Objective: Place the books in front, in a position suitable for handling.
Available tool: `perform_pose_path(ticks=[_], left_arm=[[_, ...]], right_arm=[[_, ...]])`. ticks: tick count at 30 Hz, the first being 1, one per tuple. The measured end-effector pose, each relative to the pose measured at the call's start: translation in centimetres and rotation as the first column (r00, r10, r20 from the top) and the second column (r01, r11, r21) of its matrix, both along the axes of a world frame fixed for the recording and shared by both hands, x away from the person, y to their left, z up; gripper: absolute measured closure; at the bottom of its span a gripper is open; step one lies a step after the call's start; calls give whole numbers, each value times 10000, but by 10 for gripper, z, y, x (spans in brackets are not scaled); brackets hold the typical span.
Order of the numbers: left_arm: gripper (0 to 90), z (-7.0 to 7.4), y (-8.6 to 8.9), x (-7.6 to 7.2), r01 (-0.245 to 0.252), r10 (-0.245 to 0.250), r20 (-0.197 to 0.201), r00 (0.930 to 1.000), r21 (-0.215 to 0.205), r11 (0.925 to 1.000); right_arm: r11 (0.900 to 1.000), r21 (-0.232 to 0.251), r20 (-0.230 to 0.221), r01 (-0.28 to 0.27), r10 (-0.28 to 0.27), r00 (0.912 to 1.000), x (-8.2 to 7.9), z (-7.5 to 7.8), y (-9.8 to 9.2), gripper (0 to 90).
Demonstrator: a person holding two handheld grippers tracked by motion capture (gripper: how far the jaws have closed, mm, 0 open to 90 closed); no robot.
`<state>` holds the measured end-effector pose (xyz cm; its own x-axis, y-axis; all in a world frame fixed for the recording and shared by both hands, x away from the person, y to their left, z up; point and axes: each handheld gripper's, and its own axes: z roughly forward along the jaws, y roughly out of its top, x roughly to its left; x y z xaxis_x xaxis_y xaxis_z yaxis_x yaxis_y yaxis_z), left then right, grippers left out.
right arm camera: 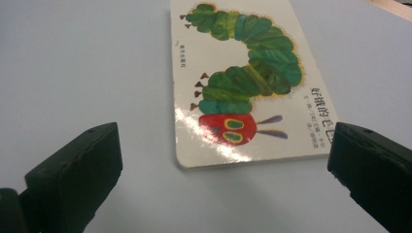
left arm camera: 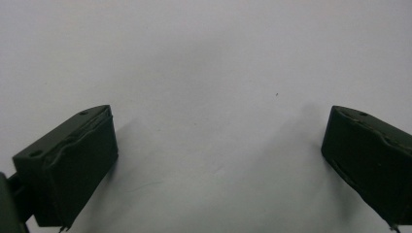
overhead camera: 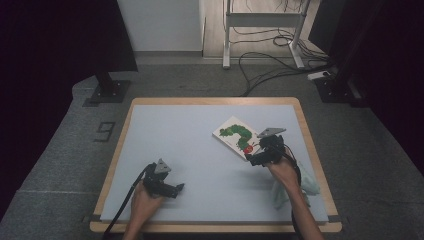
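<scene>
Grey floor, cables and a frame stand beyond the table (overhead camera: 150, 102), which carries a pale grey mat.

High view: picture book (overhead camera: 237, 137) lies flat on the right half of the mat, closed, cover with green caterpillar facing up. Right gripper (overhead camera: 257, 159) sits just beside the book's near corner, aimed at it. Left gripper (overhead camera: 176, 189) rests low near the front edge, well apart from the book. A pale green cloth (overhead camera: 306, 186) lies by the right forearm.

Left gripper view: jaws wide apart over bare mat, nothing between them.

Right gripper view: jaws spread wide, holding nothing. Book (right arm camera: 242, 82) lies ahead; its near edge falls between the jaw tips but a little beyond them, and I see no contact. Right jaw lines up near the book's right corner.

Judgement: work is at the approach stage. Book not yet gripped, lifted or opened. Left to do: advance the right gripper onto the near edge, close on it, then handle the book, likely with the left gripper brought over.
</scene>
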<state>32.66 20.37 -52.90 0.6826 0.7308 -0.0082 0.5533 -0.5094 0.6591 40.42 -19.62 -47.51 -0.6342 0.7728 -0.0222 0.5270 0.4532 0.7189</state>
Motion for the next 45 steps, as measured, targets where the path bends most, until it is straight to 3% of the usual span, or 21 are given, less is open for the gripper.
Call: perform_pose_path(ticks=[15, 24, 35, 45], left_arm=[[0, 0, 0, 0, 5, -5, -1, 10000, -6, 10000], [0, 0, 0, 0, 1, -1, 5, 10000, -1, 10000], [0, 0, 0, 0, -1, 1, 5, 10000, -1, 10000], [0, 0, 0, 0, 3, -3, -1, 10000, -6, 10000]], right_arm=[[9995, -158, -233, 278, -281, 9993, 49, -34, -9, 0], [9995, 208, -559, 234, -222, 9982, 70, -46, -15, 0], [9932, 1153, -1081, -153, 279, 9937, 83, -55, -16, 0], [9924, 1211, -811, -226, 326, 9962, 88, -56, -8, 0]])
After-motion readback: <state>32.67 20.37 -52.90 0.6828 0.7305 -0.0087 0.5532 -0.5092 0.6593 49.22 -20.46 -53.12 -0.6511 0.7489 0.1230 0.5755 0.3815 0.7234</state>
